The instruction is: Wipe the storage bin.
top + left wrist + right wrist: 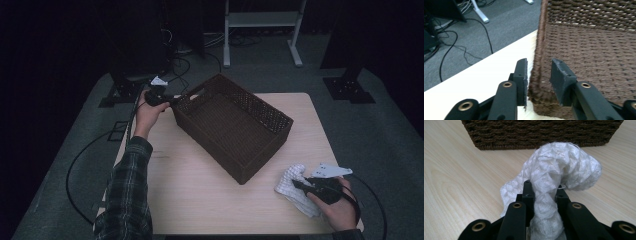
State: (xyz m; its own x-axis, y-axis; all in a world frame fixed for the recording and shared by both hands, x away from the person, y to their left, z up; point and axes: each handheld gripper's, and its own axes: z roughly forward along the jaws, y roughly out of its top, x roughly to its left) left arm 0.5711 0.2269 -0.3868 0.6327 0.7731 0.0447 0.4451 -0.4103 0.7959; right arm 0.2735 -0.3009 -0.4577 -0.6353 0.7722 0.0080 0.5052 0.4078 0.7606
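Note:
A dark brown woven basket stands at an angle in the middle of the light wooden table, and nothing shows inside it. My left gripper is at its far left end. In the left gripper view the jaws of this gripper sit on either side of the basket's wall near a corner, closed on it. At the front right, my right gripper is shut on a crumpled white cloth lying on the table. The cloth bunches up between the right gripper's jaws, with the basket's side beyond.
Grey carpet with black cables surrounds the table. A white desk frame stands at the back, and black stands are at back left and right. Bare tabletop lies in front of the basket.

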